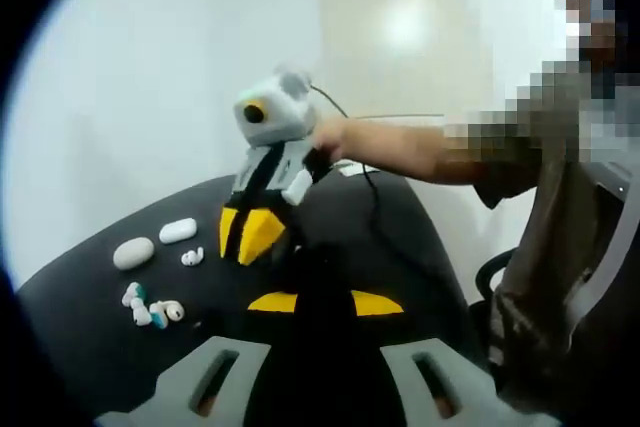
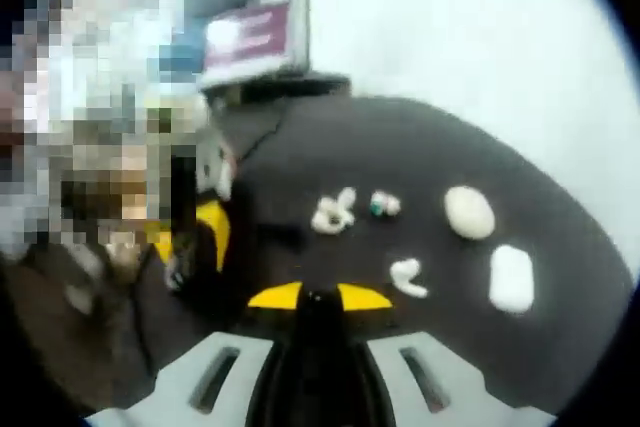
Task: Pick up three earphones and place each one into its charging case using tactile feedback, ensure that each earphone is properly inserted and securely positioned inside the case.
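- While both grippers hang above the dark desk [image 1: 90,317], nothing is yet held; the left gripper [image 1: 322,303] shows its yellow-tipped jaws drawn together with no gap visible, and nothing lies between them.
- The right gripper [image 2: 318,297] likewise shows jaws closed and empty in its own view; in the left gripper view it [image 1: 255,232] is raised over the desk in a person's hand [image 1: 330,135], tips angled down toward the items, which I judge to be an approach posture.
- Two closed white charging cases lie side by side near the desk edge: an oval case [image 2: 469,211] and a rounded oblong case [image 2: 511,277], close but apart.
- One loose earphone [image 2: 407,276] lies alone, nearest the cases and the right jaws, so it is the likely first pick.
- A cluster of earphones [image 2: 334,213] and a piece with a teal mark [image 2: 384,205] lie further off; blur prevents an exact count.
- Assessment: the task is at its outset; both cases appear shut, so a lid must be opened before any insertion.
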{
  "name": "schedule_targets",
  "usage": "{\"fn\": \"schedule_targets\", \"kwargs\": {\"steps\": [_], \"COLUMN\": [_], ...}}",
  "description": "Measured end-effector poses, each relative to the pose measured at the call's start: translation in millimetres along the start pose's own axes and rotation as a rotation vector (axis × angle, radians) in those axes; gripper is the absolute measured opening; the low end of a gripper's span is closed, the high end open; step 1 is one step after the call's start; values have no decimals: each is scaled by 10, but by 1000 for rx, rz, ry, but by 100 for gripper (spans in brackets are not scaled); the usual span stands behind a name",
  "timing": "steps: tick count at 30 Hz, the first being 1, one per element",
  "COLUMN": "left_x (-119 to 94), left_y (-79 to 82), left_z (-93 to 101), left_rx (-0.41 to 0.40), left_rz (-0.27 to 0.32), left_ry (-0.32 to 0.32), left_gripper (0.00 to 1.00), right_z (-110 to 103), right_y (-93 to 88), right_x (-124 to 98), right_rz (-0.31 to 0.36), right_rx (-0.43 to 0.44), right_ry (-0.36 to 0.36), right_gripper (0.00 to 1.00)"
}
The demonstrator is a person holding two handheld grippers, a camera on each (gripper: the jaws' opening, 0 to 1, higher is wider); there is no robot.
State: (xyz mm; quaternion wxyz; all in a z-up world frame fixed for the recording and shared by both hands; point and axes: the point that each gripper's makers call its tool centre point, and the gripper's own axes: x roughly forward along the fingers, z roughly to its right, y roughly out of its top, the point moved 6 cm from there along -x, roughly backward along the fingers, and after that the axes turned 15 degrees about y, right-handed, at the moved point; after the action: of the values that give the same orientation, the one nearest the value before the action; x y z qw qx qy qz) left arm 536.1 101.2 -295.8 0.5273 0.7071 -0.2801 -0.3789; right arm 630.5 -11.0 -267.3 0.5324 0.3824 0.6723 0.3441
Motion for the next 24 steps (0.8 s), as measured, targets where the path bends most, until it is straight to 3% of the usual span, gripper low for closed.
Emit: {"fn": "schedule_targets", "kwargs": {"steps": [2, 4, 8, 15, 17, 24], "left_x": [3, 6, 9, 10, 8, 5], "left_y": [0, -1, -2, 0, -1, -5], "left_z": [-5, -6, -10, -15, -12, -14], "left_rx": [-2, -5, -10, -18, -18, -20], "left_rz": [-1, -2, -4, -8, -8, -9], "left_ry": [1, 2, 5, 4, 5, 6], "left_gripper": [15, 15, 15, 15, 15, 15], "right_z": [-36, -88, -343, -771, -805, -873], "right_y": [12, 30, 86, 127, 103, 24], "right_x": [-55, -99, -146, -79, -43, 107], "right_rz": [28, 53, 196, 367, 346, 279], "right_rx": [-5, -73, -151, -399, -504, -696], "right_ry": [-16, -52, -56, -63, -83, -96], "right_gripper": [14, 14, 14, 14, 14, 14]}}
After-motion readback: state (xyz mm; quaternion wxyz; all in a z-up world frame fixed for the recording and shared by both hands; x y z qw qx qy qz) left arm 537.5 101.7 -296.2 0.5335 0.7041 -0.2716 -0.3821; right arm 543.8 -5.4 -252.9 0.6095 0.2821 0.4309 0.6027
